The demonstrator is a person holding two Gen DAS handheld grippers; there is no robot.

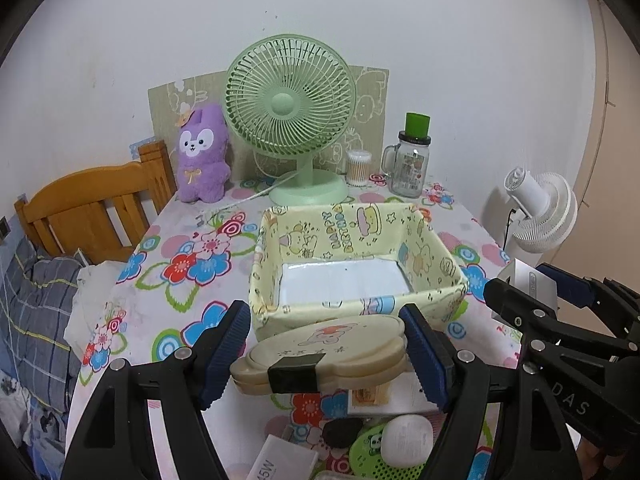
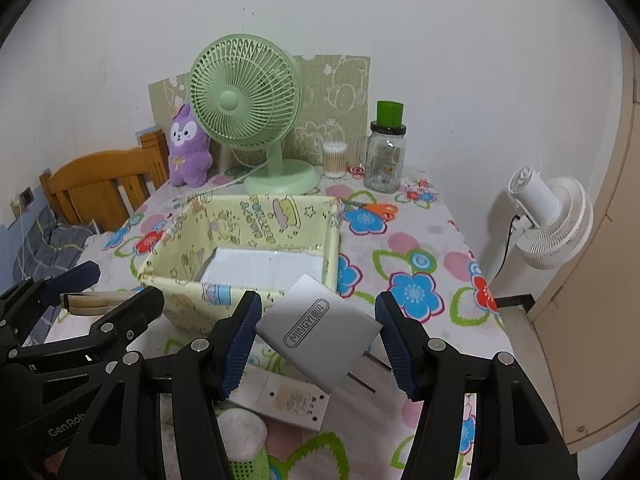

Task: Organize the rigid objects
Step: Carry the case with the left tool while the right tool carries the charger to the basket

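Left wrist view: the left gripper (image 1: 324, 360) clamps a flat cream plastic case with a cartoon print on its lid and a black clasp (image 1: 320, 354) between its blue ribbed pads, holding it clear of the flowered tablecloth (image 1: 176, 264). The case hangs just in front of the near wall of the pale yellow fabric storage box with cartoon print (image 1: 352, 308), whose white floor is bare. Below the case lie a white cardboard packet (image 1: 394, 400), a black oval object (image 1: 342, 432), a white rounded pebble-shaped case (image 1: 406, 442), a green perforated plastic piece (image 1: 374, 460) and a white box printed "45W" (image 1: 280, 462). At the right edge the right gripper (image 1: 532, 292) carries its silver block.

In the right wrist view, the right gripper (image 2: 318, 344) pinches a silver rectangular wall charger with two metal prongs (image 2: 320, 336) by its corners, tilted, prongs pointing down to the right, raised above the table near the box's front right corner. The left gripper (image 2: 92, 296) shows at the left with the cream case edge-on.

At the table's far end stand a light green desk fan (image 1: 288, 120), a purple plush toy (image 1: 202, 156), a clear tub of cotton swabs (image 1: 358, 168) and a glass mug jar with a green cap (image 1: 410, 160). Orange-handled scissors (image 2: 374, 209) lie beside the box.
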